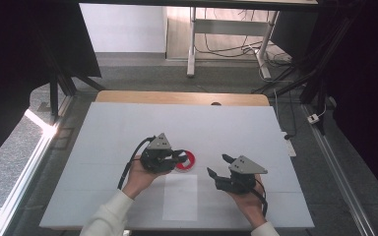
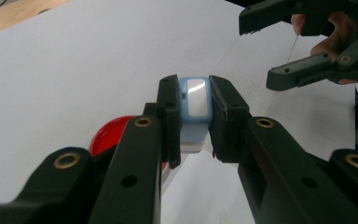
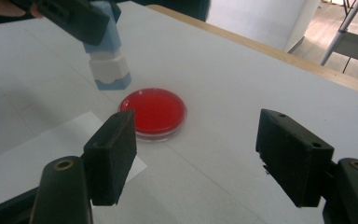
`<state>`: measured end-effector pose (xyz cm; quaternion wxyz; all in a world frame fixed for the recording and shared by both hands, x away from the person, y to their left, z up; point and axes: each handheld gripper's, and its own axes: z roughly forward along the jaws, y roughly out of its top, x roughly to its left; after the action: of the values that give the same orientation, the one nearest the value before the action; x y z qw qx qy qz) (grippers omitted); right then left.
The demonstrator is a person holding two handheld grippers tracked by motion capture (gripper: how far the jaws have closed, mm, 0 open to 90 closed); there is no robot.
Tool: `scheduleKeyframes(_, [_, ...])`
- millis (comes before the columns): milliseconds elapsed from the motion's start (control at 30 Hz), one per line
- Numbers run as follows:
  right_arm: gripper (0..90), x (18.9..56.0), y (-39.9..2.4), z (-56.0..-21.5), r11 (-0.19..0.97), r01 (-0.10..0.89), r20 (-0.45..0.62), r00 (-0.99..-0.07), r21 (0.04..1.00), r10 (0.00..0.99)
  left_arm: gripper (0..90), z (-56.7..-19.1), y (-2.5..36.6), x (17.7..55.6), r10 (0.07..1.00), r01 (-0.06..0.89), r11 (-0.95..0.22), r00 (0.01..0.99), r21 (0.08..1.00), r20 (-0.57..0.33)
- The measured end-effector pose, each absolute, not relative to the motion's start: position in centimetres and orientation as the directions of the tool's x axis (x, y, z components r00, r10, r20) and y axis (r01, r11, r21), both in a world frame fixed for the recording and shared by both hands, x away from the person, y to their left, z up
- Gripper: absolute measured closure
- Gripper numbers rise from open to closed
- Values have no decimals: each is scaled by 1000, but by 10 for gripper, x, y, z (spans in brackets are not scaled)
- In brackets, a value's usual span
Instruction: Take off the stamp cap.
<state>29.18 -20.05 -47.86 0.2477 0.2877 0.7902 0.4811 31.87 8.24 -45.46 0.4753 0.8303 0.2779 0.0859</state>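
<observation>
The left gripper (image 2: 193,116) clamps the light, rigid, smooth blue stamp (image 2: 195,100) by its flat sides above the red pad (image 3: 153,112); the right gripper (image 3: 196,156) stands open, empty.

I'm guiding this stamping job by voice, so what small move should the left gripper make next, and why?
Probably lower the light-blue-and-white plastic stamp onto the round red ink pad. The left gripper clamps it upright just beside the pad, above the table; the right gripper stands open and empty.
</observation>
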Motion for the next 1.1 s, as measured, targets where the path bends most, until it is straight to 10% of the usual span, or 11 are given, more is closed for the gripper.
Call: scheduleKeyframes(1100, [288,292,-161,-497,457,167,-174,-770,874,614,746,-456,78,318,535,378,-390,835,840,-127])
